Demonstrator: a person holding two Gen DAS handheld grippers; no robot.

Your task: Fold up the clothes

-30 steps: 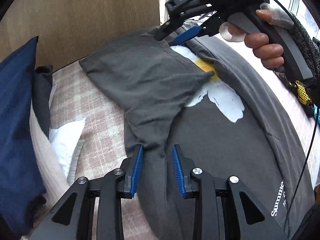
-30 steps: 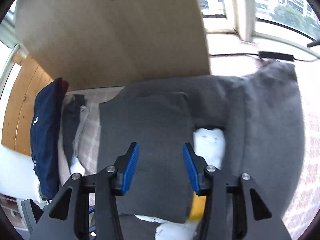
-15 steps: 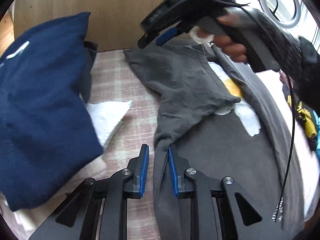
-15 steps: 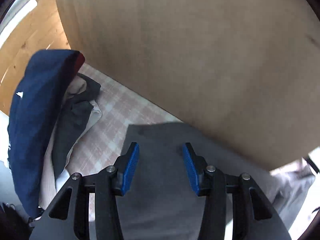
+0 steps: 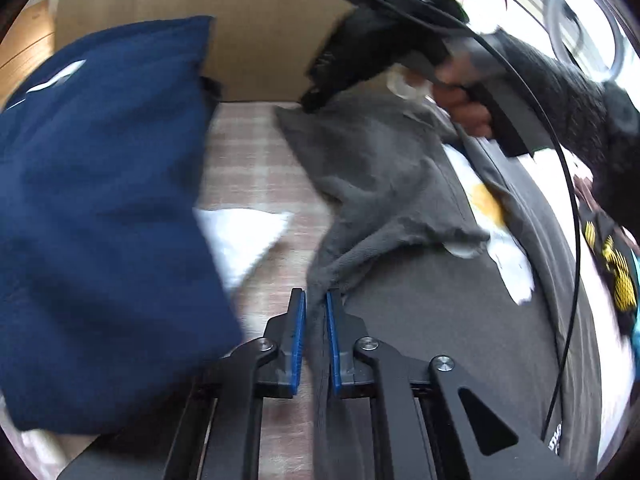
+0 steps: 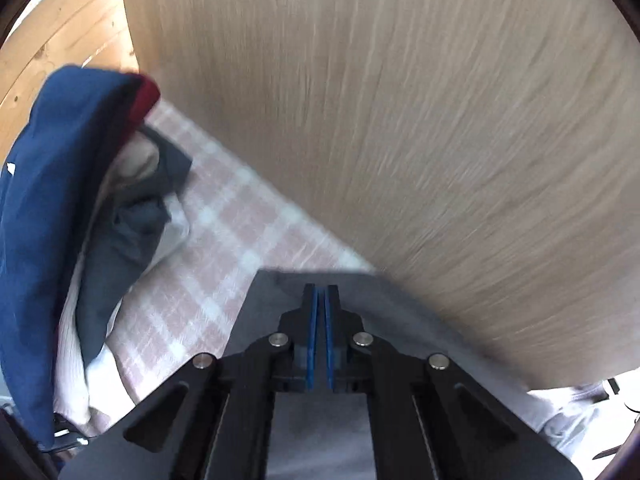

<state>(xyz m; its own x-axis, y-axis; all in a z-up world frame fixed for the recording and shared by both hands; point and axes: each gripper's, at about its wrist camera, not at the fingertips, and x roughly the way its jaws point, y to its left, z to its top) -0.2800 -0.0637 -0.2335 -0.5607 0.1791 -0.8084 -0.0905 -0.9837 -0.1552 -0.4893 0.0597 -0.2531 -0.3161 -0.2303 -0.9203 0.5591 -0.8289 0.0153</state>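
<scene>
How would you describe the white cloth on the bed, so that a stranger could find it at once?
Start at the pink checked bed cover below the wooden board. The white cloth lies there between the big navy garment and the grey T-shirt. It alone is plain white, and it ends in a pointed corner.

grey shirt [image 5: 400,184] | navy garment [image 5: 100,184] | pink-checked cloth [image 6: 224,232]

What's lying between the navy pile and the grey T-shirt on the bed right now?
In the left wrist view, pink checked bedsheet separates the navy pile from the grey T-shirt, with a white cloth corner poking out from under the pile.
</scene>
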